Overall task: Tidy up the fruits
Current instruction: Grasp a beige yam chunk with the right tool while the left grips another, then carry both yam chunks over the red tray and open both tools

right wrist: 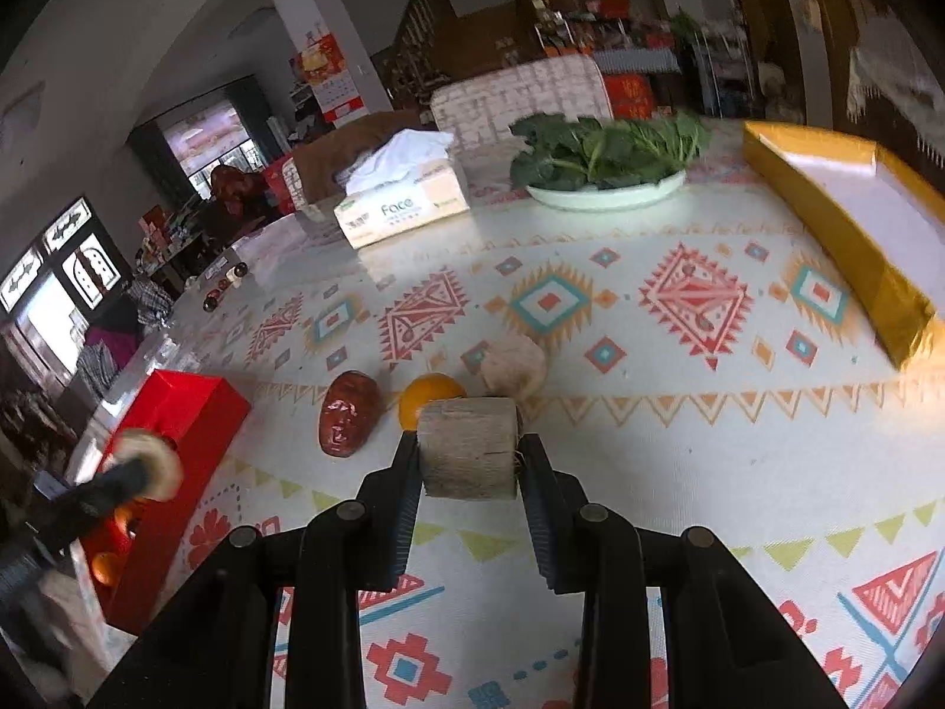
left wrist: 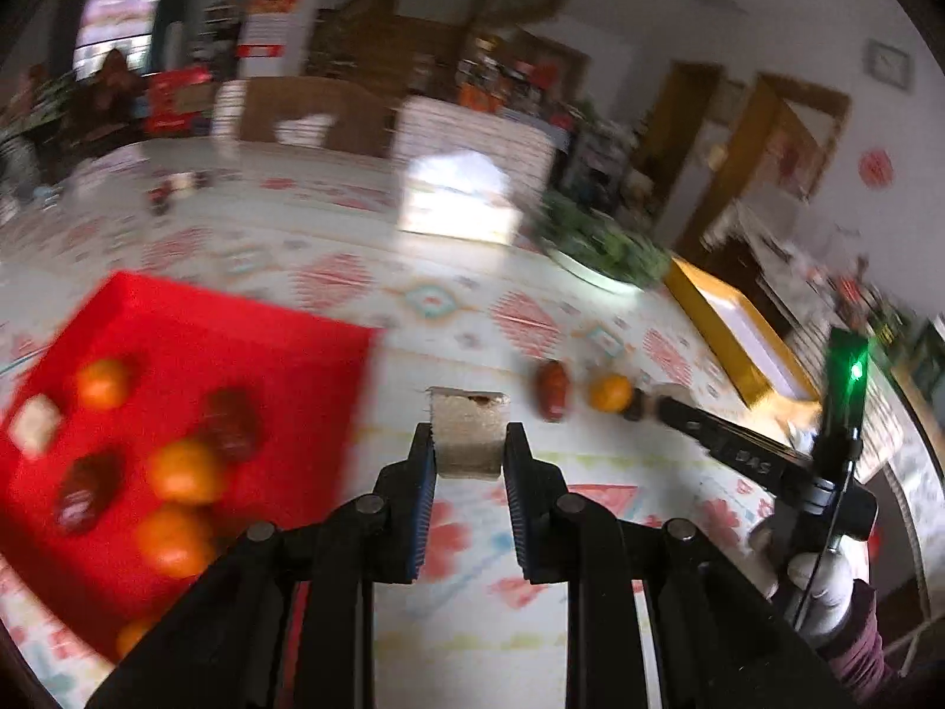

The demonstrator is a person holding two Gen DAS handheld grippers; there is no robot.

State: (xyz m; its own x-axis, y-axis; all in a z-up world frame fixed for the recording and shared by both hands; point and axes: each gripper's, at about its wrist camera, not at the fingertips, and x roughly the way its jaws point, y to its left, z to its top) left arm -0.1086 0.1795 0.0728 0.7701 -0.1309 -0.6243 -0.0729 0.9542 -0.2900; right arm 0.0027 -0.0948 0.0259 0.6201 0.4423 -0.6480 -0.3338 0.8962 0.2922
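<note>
Your left claw [left wrist: 469, 443] grips a beige block [left wrist: 468, 434] beside the red tray [left wrist: 248, 319]. Your right claw [right wrist: 469, 452] grips another block [right wrist: 469, 446] near an orange [right wrist: 425, 393].

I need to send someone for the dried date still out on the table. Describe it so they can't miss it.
Start at the red tray on the patterned tablecloth. Just right of it, loose on the cloth, lies the date, with an orange on its other side. It is the dark red, wrinkled, oblong one; the orange is round and bright.
</note>
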